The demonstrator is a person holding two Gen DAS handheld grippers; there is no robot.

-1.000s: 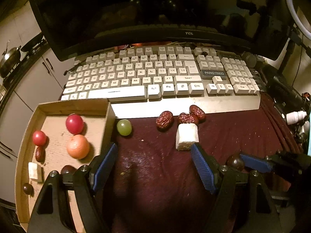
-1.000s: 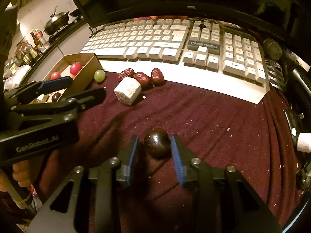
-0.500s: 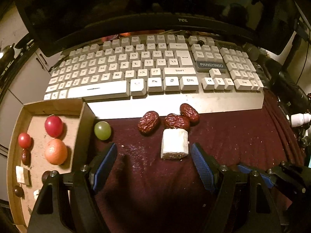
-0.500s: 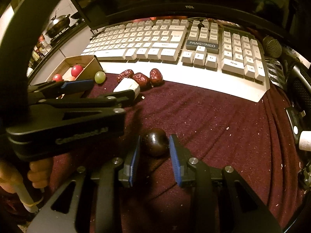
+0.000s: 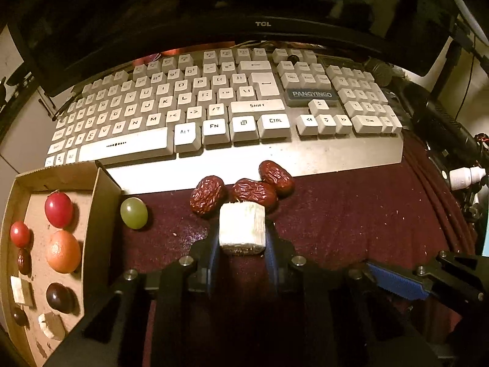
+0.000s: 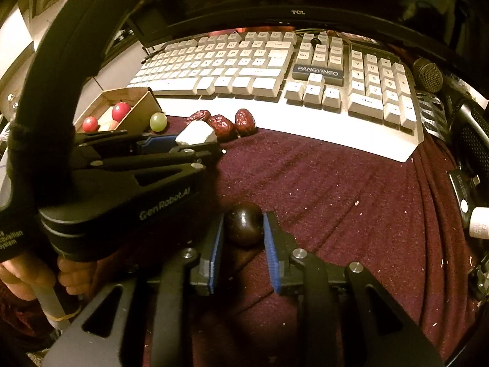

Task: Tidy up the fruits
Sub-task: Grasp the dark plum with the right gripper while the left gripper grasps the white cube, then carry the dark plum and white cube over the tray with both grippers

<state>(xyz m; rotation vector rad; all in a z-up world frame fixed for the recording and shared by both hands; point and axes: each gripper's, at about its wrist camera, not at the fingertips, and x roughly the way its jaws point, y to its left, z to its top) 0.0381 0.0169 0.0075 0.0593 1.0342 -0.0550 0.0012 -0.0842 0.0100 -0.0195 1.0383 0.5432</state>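
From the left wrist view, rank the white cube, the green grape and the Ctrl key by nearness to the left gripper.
1. White cube: between the left gripper pads, which have just closed on it.
2. Green grape: to the left, beside the cardboard box.
3. Ctrl key: beyond, on the keyboard.

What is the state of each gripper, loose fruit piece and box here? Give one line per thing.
left gripper: jaws just closed on the white chunk.
right gripper: shut on the dark round fruit.
green grape: loose on the cloth, outside the box.
three red dates: loose beside the keyboard.
cardboard box: open, partly filled.
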